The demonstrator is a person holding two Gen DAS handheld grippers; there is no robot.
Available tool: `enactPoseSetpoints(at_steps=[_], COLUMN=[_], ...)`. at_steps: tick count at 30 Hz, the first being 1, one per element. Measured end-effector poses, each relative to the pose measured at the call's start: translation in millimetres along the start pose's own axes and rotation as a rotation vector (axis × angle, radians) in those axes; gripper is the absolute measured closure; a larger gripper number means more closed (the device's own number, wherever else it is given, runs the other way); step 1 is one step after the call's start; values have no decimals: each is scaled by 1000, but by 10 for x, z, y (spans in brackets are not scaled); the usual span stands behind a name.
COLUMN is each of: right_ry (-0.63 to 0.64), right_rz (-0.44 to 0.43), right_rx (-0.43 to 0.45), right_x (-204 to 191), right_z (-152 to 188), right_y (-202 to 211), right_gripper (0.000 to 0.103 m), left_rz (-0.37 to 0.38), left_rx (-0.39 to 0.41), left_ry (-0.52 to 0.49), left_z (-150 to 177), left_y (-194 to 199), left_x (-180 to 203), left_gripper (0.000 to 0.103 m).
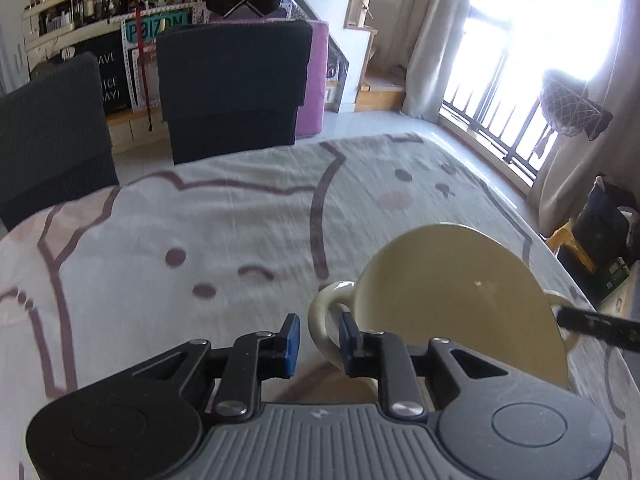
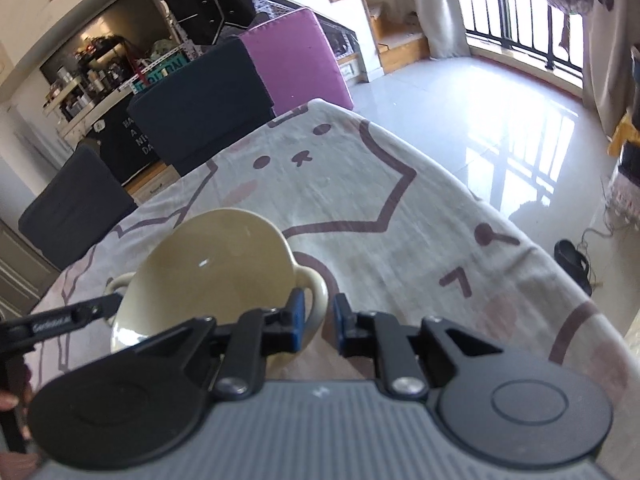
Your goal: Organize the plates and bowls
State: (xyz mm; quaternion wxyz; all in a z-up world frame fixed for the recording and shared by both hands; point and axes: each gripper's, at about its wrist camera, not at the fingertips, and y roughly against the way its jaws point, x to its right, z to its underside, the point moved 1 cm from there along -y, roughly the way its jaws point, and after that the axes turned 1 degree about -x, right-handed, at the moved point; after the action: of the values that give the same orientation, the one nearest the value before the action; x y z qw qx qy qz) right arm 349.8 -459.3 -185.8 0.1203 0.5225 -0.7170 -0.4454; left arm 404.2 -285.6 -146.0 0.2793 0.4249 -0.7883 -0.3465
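A cream bowl (image 1: 460, 280) with a loop handle on each side sits low over the patterned tablecloth, its inside turned toward both cameras. My left gripper (image 1: 320, 340) is shut on the bowl's left handle (image 1: 320, 312); one blue pad sits inside the loop, the other outside. In the right wrist view the same bowl (image 2: 208, 264) shows, and my right gripper (image 2: 319, 320) is shut on its right handle (image 2: 316, 292). Each view shows the other gripper's black finger at the far handle. I cannot tell whether the bowl's base touches the cloth.
The tablecloth (image 1: 200, 220) with a cat drawing covers the table. Two dark chairs (image 1: 236, 88) (image 1: 52, 132) stand at the far edge, with a purple chair (image 2: 296, 60) behind. The table's right edge drops to a shiny floor (image 2: 480, 140). Bags (image 1: 600, 232) sit near the window.
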Motion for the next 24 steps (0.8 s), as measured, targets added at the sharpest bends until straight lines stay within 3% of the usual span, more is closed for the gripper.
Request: enactPoseSetpoints(at_steps=[3, 6, 8, 10, 11, 17, 21, 24], right_ry=[41, -4, -59, -75, -65, 39, 29, 26], right_rz=[29, -11, -77, -105, -106, -59, -66, -56], right_rx=[-3, -18, -24, -22, -17, -29, -54, -53], right_x=[-66, -2, 89, 132, 127, -24, -16, -30], right_z=[-7, -39, -63, -70, -75, -75, -65, -41], right_y=[2, 0, -1, 2, 4, -84, -164, -209], right_gripper=[87, 85, 78, 77, 76, 72, 75, 77], left_rz=[43, 111, 172, 212, 232, 280, 266, 289], left_rx=[-10, 37, 41, 50, 51, 3, -17, -24], left_ry=[52, 128, 188, 238, 245, 204, 197, 214], left_z=[13, -9, -25, -28, -29, 6, 36, 49], left_y=[55, 117, 116, 102, 84, -71, -146, -183], left_x=[-101, -241, -315, -358, -363, -290, -303, -358], left_gripper=[78, 78, 70, 51, 51, 56, 78, 80])
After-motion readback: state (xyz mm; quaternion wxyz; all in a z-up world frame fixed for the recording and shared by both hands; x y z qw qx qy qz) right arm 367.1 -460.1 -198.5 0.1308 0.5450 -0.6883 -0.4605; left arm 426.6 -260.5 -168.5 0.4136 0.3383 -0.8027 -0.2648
